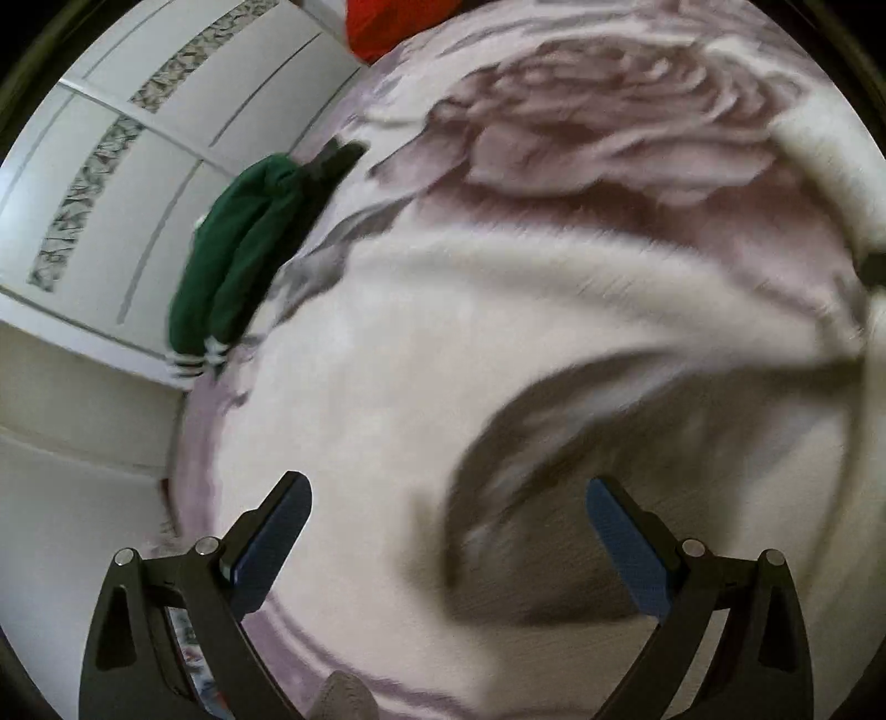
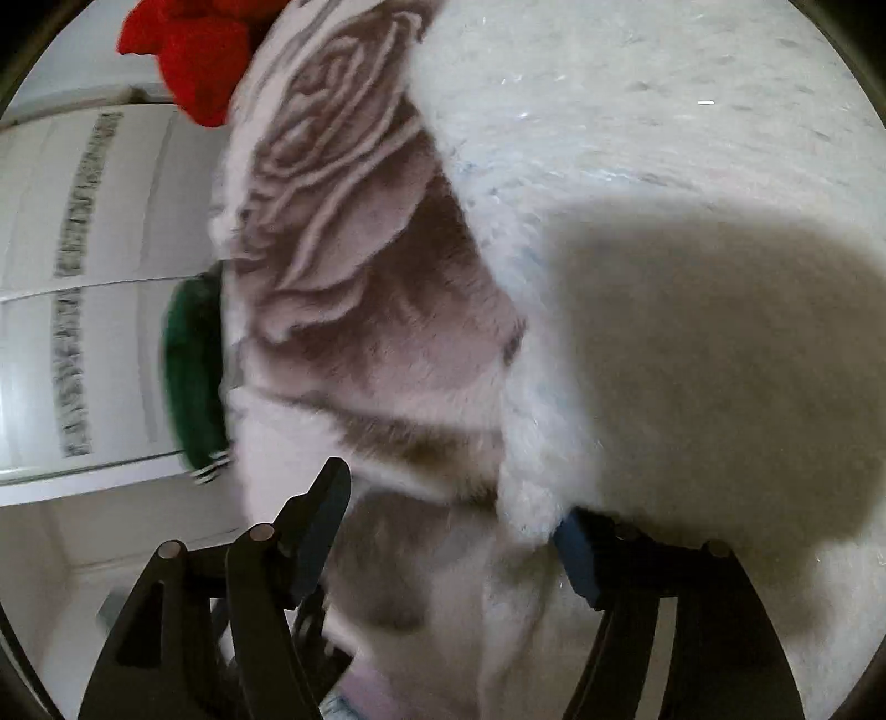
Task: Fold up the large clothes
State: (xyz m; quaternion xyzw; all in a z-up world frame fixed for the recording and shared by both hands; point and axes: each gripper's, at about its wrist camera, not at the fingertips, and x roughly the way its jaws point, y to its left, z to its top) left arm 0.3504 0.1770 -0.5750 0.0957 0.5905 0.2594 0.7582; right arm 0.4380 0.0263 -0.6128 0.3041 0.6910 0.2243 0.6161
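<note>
Left gripper (image 1: 448, 498): jaws wide apart, nothing between the blue pads, poised above the spread cloth. Right gripper (image 2: 454, 498): jaws apart, pads not pressing; a fluffy white garment (image 2: 664, 277) lies just beyond, its furry edge draping over the tip of the right-hand finger. White garment: spread over a plush rose-patterned blanket (image 1: 581, 138), covering its near part. Green garment (image 1: 238, 249) with white stripes: bunched at the blanket's far edge, beside white cabinet doors (image 1: 138, 166). Red cloth (image 2: 188, 50): heaped at the top, beyond the blanket.
</note>
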